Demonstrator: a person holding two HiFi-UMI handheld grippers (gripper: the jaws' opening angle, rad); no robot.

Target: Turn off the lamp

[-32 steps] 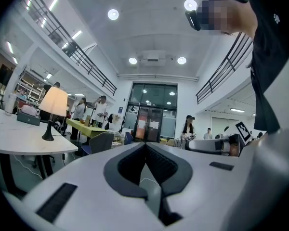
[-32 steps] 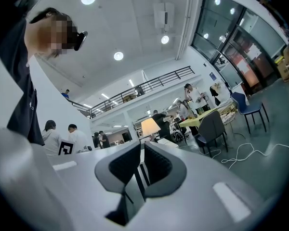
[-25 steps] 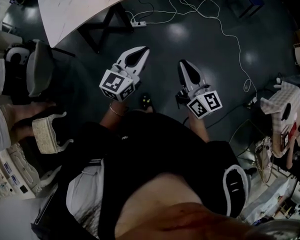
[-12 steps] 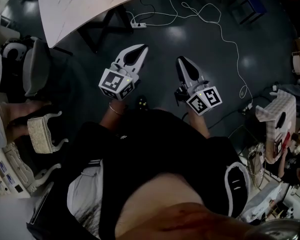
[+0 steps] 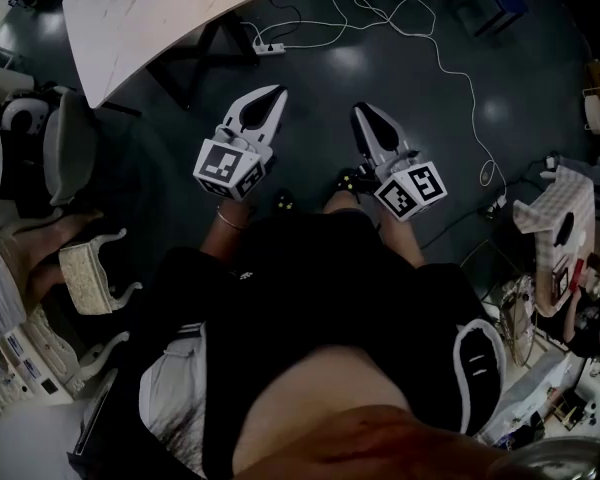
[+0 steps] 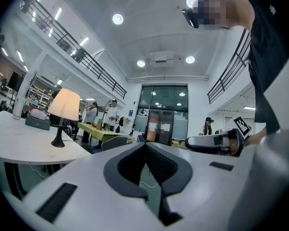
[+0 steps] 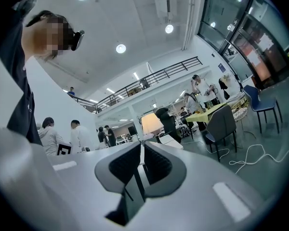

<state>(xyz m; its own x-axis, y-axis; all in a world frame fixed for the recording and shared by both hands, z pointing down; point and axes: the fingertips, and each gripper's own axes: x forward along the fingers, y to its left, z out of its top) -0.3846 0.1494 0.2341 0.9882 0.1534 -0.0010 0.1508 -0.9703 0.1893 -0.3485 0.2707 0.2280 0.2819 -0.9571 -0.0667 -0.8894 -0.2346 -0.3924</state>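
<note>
We are holding left gripper (image 5: 268,96) and right gripper (image 5: 366,118) with jaws closed, both empty. Lamp (image 6: 65,110) is standing upright and lit on white table (image 5: 160,18), well ahead, leftward; left gripper nearer.

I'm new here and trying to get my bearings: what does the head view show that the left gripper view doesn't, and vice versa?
Only the head view: the power strip on the floor and the marker cube on the left gripper. Only the left gripper view: the lamp's glowing shade, ceiling lights, glass doors, people behind. Both: the white table and the right gripper, fingers closed together.
</note>
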